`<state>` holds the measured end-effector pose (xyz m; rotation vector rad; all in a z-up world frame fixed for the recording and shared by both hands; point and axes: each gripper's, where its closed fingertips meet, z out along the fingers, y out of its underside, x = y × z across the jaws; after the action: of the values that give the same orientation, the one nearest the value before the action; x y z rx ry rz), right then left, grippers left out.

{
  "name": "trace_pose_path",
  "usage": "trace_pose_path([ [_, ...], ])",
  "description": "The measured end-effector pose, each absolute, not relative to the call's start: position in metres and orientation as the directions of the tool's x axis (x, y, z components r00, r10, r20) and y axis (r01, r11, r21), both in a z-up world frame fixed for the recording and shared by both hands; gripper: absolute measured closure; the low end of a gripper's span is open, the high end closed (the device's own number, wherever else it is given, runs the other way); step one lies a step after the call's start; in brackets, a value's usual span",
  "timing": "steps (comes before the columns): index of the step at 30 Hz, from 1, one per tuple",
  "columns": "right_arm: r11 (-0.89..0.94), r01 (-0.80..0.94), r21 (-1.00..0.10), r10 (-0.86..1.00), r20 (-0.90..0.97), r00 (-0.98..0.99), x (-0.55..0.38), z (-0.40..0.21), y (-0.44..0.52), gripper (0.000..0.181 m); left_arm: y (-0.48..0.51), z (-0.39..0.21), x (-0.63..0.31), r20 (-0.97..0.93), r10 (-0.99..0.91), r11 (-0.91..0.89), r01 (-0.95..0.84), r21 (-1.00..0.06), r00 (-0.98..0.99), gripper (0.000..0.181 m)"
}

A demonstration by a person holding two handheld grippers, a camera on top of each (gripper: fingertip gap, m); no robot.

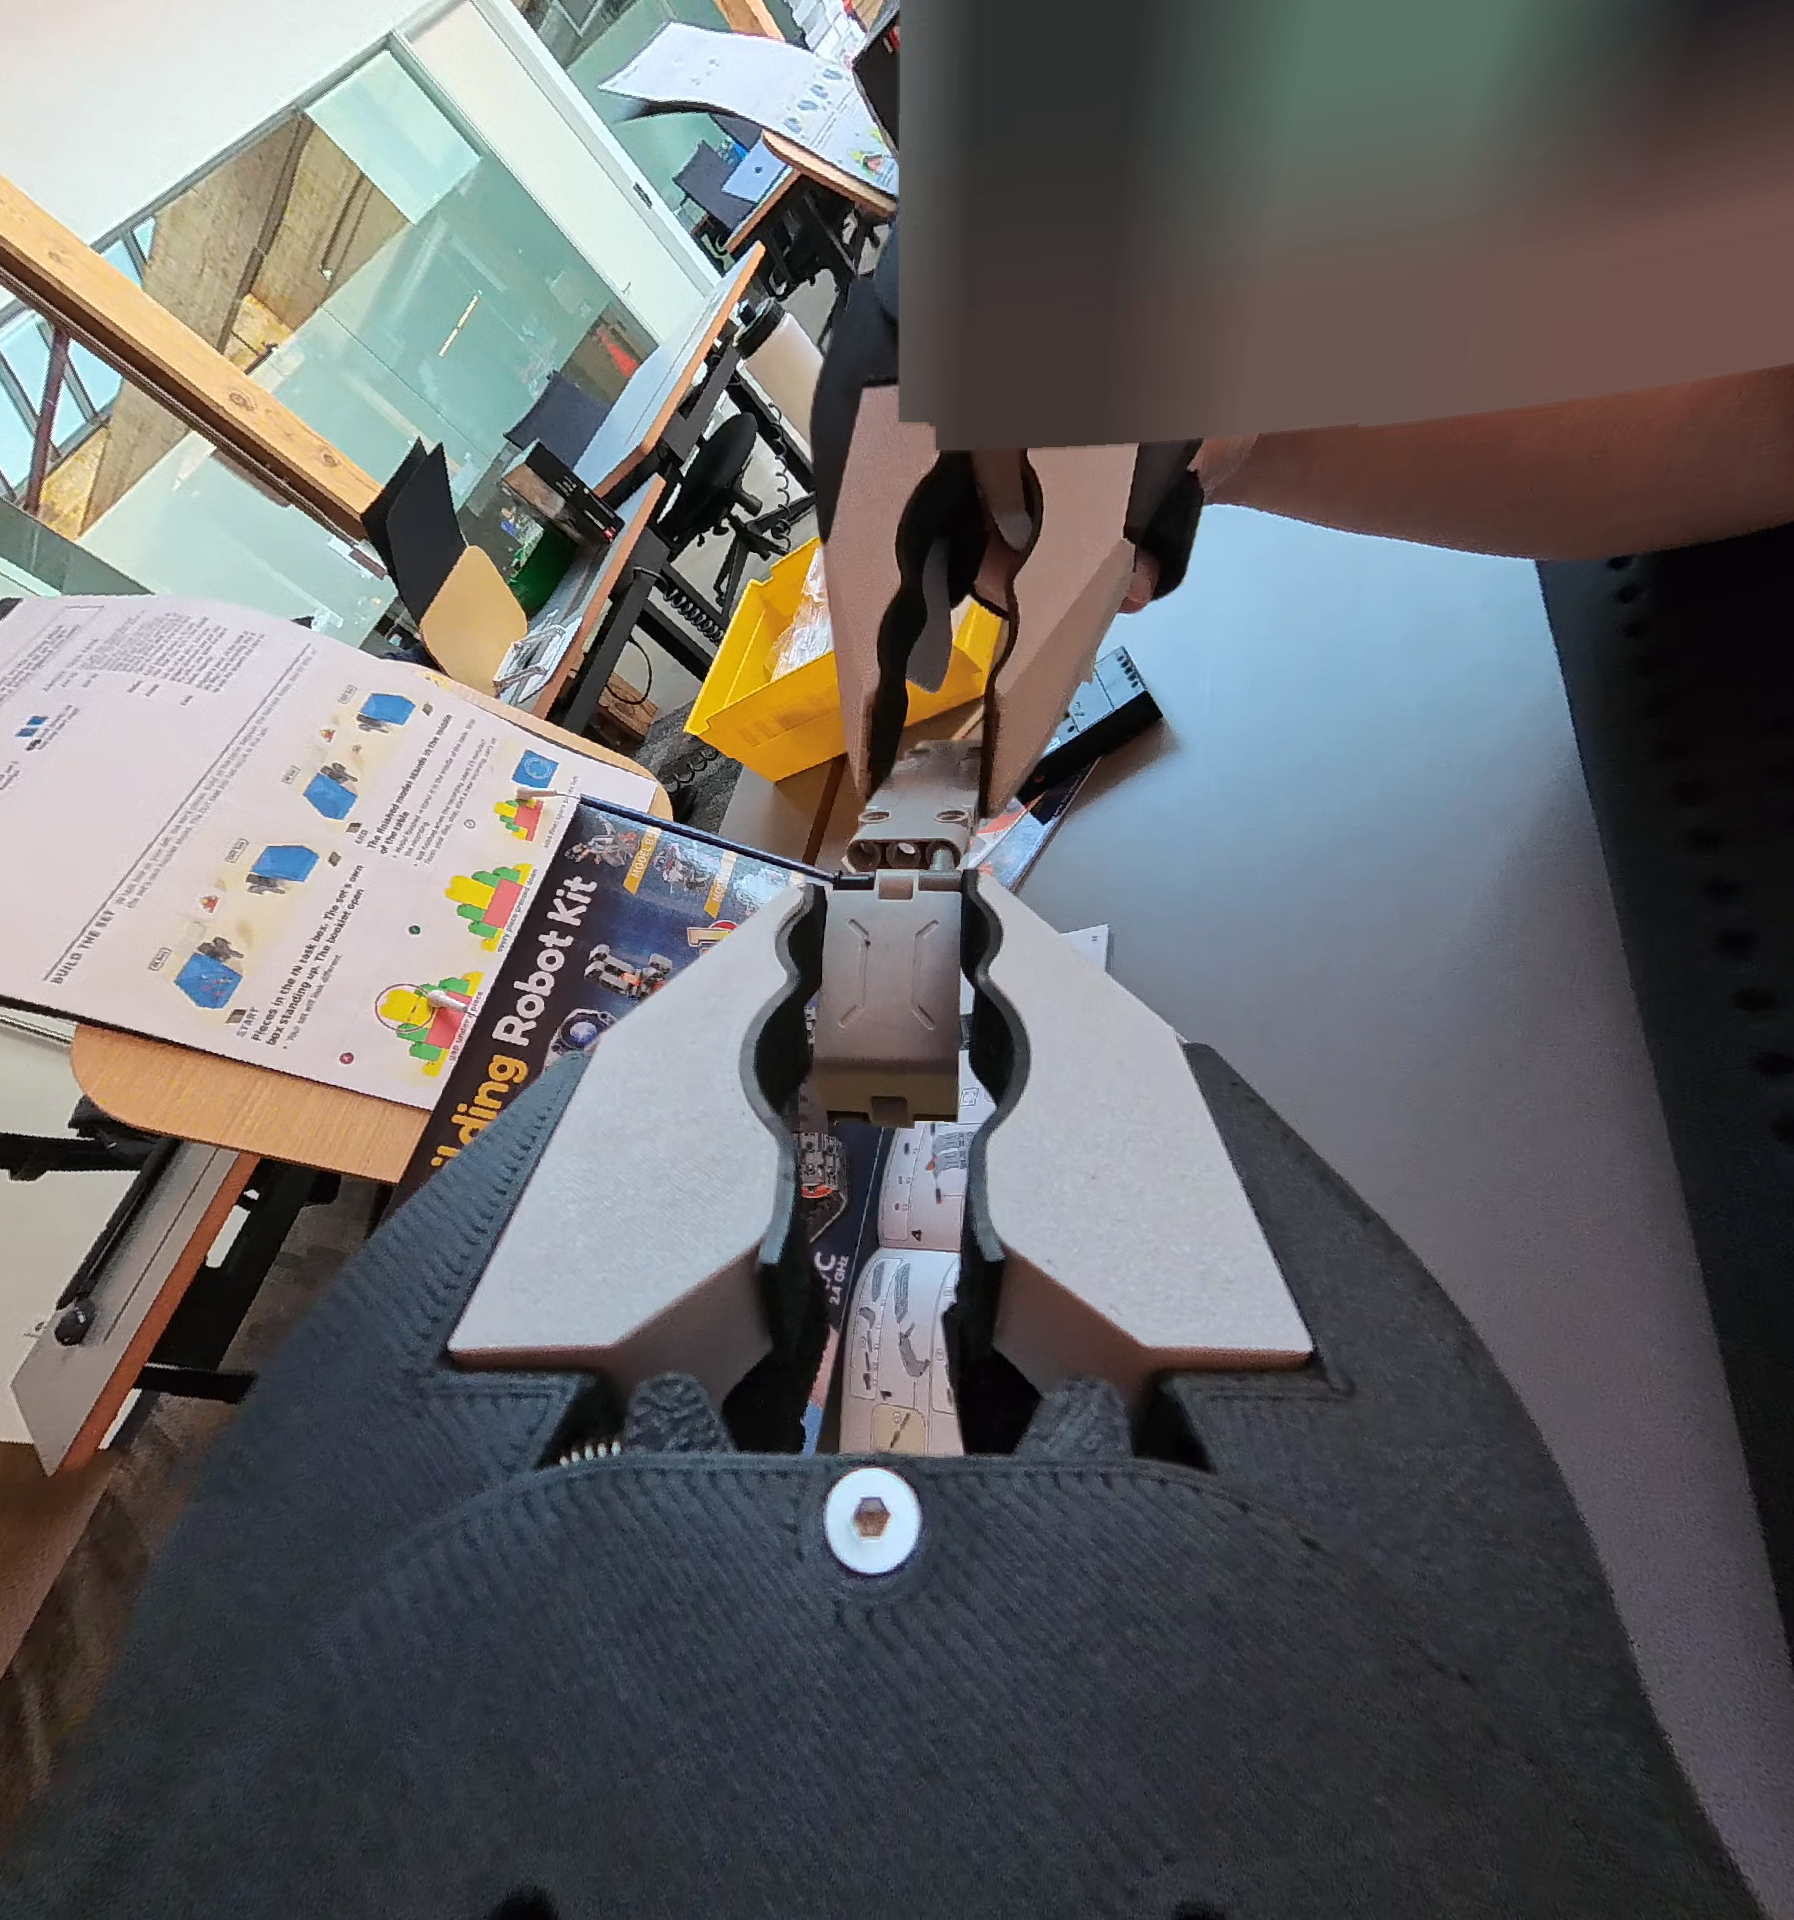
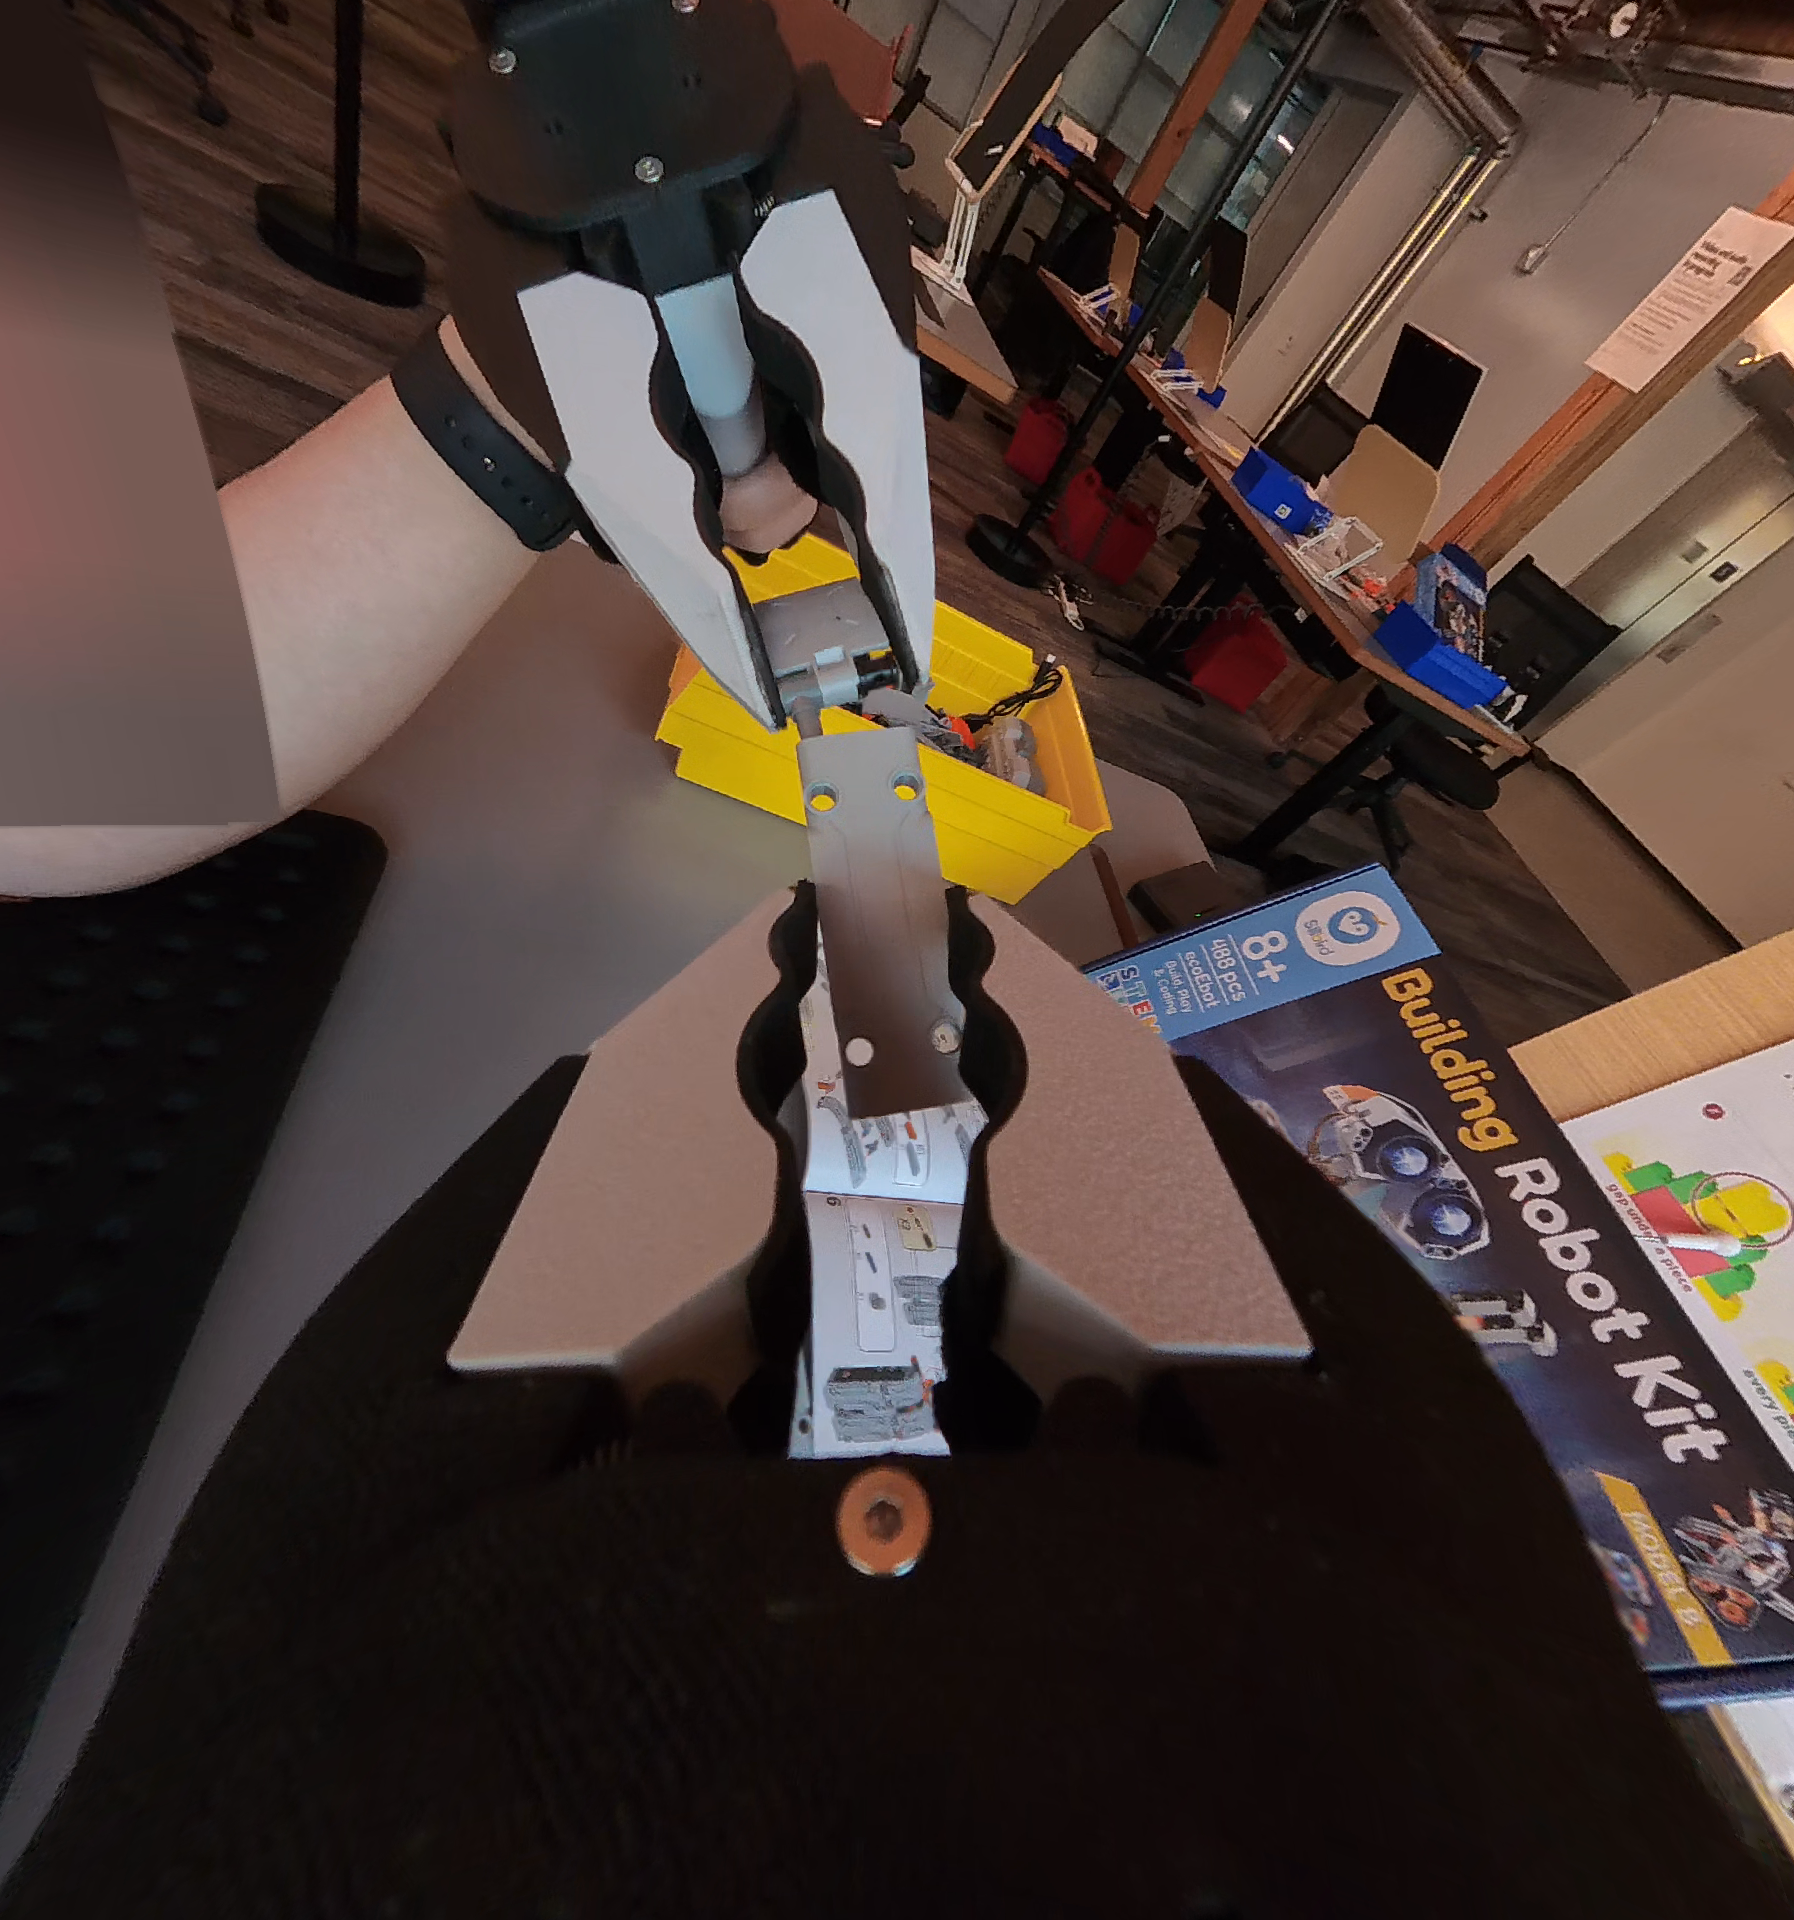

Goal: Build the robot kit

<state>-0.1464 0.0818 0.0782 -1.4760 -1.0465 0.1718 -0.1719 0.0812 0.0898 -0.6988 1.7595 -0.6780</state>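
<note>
Two grippers, each clamped on a grey plastic building-kit block, meet tip to tip above the table.

In the centre of the left wrist view, the left gripper (image 1: 888,935) is closed on a short grey motor-like block (image 1: 885,997); just above, the right gripper (image 1: 924,769) grips a longer grey housing (image 1: 908,821), and the two parts seem to touch. Both look light, stiff and smooth, best held on flat sides. Behind lie the kit box (image 2: 1475,1226), the instruction sheet (image 1: 197,810) and a yellow bin (image 2: 976,821).
</note>
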Motion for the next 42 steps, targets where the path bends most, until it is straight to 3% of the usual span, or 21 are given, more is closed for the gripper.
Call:
trace_pose_path([
  [8, 0.066, 0.435, -0.898, 0.684, 0.358, 0.635, -0.139, 0.056, 0.058, 0.158, 0.060, 0.073, -0.163, -0.501, -0.783, 0.577, -0.130, -0.807, -0.368, 0.156],
  [18, -0.217, 0.410, -0.886, 0.644, 0.186, 0.742, -0.106, -0.068, 0.053, 0.158, 0.043, -0.073, -0.113, -0.161, -0.795, 0.459, -0.405, -0.791, -0.585, 0.157],
  [21, -0.199, 0.464, -0.863, 0.599, 0.268, 0.755, -0.090, -0.065, 0.057, 0.159, 0.042, -0.065, -0.102, -0.036, -0.813, 0.312, -0.381, -0.871, -0.582, 0.157],
  [23, -0.238, 0.425, -0.873, 0.586, 0.220, 0.780, -0.084, -0.071, 0.055, 0.159, 0.043, -0.064, -0.102, 0.008, -0.821, 0.259, -0.385, -0.886, -0.571, 0.157],
  [28, -0.269, 0.587, -0.763, 0.553, 0.377, 0.743, -0.074, -0.092, 0.046, 0.159, 0.055, -0.098, -0.116, -0.106, -0.854, 0.403, -0.520, -0.753, -0.509, 0.157],
  [33, -0.277, 0.620, -0.734, 0.576, 0.389, 0.719, -0.078, -0.090, 0.057, 0.159, 0.066, -0.106, -0.121, -0.197, -0.840, 0.501, -0.583, -0.639, -0.506, 0.157],
  [42, -0.384, 0.520, -0.763, 0.528, 0.281, 0.801, -0.038, -0.080, 0.097, 0.158, 0.095, -0.049, -0.099, -0.163, -0.872, 0.406, -0.497, -0.767, -0.461, 0.156],
])
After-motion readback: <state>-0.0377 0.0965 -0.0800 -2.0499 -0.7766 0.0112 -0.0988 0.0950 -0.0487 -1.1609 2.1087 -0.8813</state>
